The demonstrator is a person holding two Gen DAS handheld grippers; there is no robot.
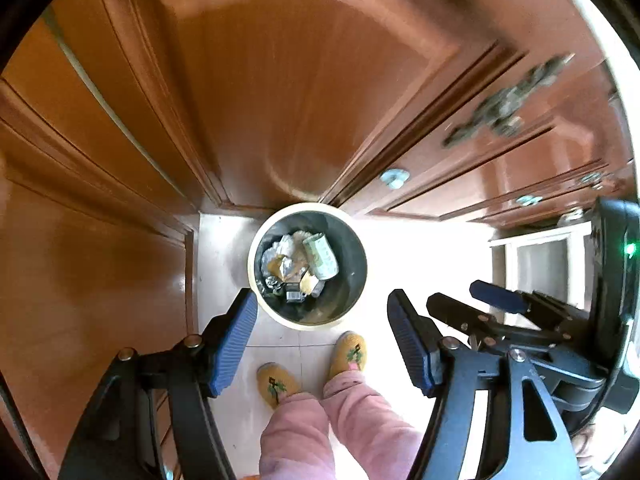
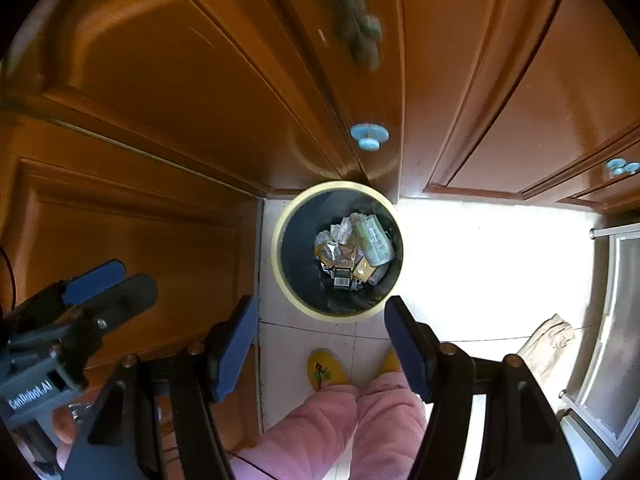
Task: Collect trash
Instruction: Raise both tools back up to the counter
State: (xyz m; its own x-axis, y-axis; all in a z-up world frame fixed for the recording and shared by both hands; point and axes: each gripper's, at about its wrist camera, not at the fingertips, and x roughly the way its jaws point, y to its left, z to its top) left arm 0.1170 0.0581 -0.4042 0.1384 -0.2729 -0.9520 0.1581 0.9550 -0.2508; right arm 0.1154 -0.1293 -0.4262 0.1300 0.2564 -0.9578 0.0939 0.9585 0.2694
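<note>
**Both grippers empty above the trash bin**

The round trash bin (image 1: 307,266) stands on the tiled floor (image 1: 224,248) in the corner where the wooden cabinet doors (image 1: 280,92) meet. Crumpled wrappers, small cartons and a pale cup (image 1: 321,255) lie in it. The left gripper (image 1: 322,346) and right gripper (image 2: 320,346) point down over it, jaws apart, gripping nothing. The person's yellow slippers (image 1: 347,354) stand just beside the bin.
</note>
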